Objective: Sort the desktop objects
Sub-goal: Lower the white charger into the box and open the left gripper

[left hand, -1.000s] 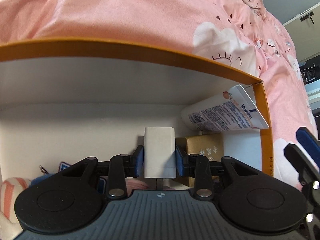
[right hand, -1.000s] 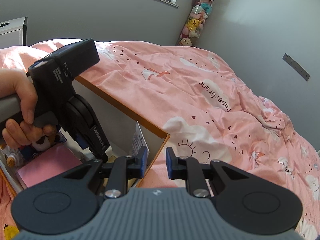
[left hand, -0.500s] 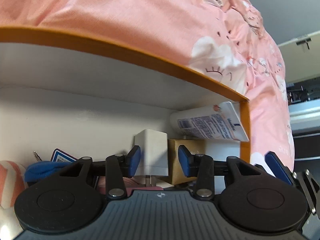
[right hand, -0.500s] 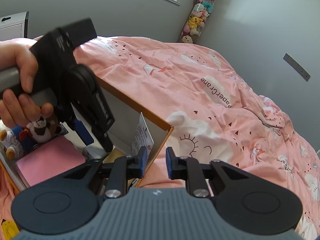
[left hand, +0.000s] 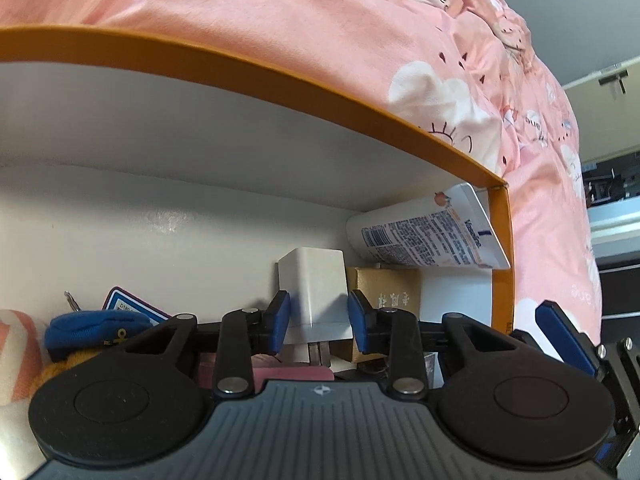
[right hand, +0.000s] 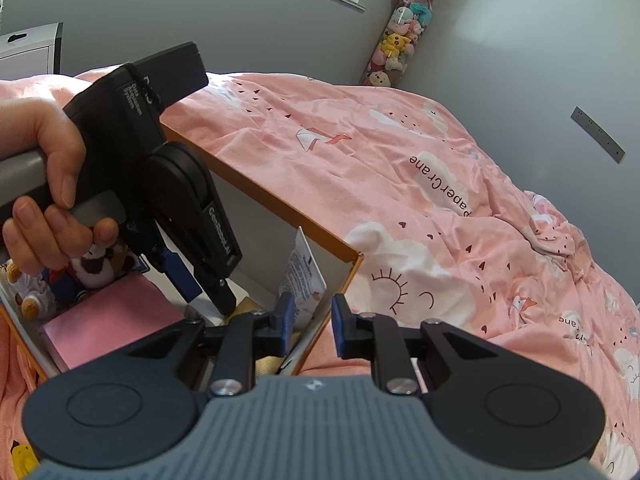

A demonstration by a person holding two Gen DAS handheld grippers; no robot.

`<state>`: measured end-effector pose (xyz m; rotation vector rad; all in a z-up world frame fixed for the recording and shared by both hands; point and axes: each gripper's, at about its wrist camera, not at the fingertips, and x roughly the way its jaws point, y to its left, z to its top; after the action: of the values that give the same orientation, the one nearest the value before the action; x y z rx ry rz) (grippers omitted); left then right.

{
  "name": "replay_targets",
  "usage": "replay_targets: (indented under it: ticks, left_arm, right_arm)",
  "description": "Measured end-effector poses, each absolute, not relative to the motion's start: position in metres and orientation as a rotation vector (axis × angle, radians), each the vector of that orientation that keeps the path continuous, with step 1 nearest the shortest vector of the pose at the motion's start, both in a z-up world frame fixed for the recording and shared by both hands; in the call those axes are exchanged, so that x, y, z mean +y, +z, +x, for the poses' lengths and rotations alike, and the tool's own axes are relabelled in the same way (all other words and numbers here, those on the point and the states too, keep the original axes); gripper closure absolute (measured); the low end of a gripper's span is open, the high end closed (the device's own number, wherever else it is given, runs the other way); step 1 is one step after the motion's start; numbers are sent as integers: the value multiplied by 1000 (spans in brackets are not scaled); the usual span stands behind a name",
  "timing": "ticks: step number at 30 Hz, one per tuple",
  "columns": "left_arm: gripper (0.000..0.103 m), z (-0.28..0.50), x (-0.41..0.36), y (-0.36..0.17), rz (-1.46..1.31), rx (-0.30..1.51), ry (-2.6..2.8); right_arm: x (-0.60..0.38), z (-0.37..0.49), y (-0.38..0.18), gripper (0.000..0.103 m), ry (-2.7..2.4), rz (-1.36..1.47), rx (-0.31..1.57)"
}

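Two grippers: left gripper point(left hand: 318, 318) closing on the charger point(left hand: 314, 292) inside the box point(left hand: 500, 256), tube point(left hand: 424, 240) at two o'clock, presumably re-seating it; right gripper point(right hand: 308, 322) parted, empty.

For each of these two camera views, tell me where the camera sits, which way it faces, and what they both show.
Left wrist: sits on the left gripper, facing down into the orange-rimmed box; its jaws are closing around the white charger.
Right wrist: sits on the right gripper, empty, facing across the pink bedspread; a hand holding the left gripper shows.
Shared: box, bedspread, lotion tube.
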<state>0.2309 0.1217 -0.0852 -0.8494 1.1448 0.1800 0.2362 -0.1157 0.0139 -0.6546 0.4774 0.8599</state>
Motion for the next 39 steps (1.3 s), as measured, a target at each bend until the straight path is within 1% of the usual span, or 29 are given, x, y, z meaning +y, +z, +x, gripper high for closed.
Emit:
replay_targets:
  ticks: [5,14,20,24,29,32,36,39]
  left_arm:
    - [66,227,120,-76,-810,1134,169]
    - [66,204,105,-32,-606,1102,146]
    - [66,169,94,1,-459,1027,104]
    - [66,141,87,22,-359,943,84]
    - [66,104,78,42,-195,830,92]
    - [66,81,72,51,-108,785,79]
    - [66,53,65,56,-70,783,16]
    - [66,34,54,50,-42,795,-36]
  right_arm:
    - [-116,235,13,83,864,-625,506]
    - [-114,227,10,83,878,-649,540]
    - [-111,218,11,83,883,-662,547]
    - [-110,212,11,83,879,-665,563]
    - [-116,201,18,83,881,-586,571]
    - [-121,187,23,78,865,-550,542]
    - [-130,158,32,77,890,-499,526]
    - [-136,139,35,77,903,-442,585]
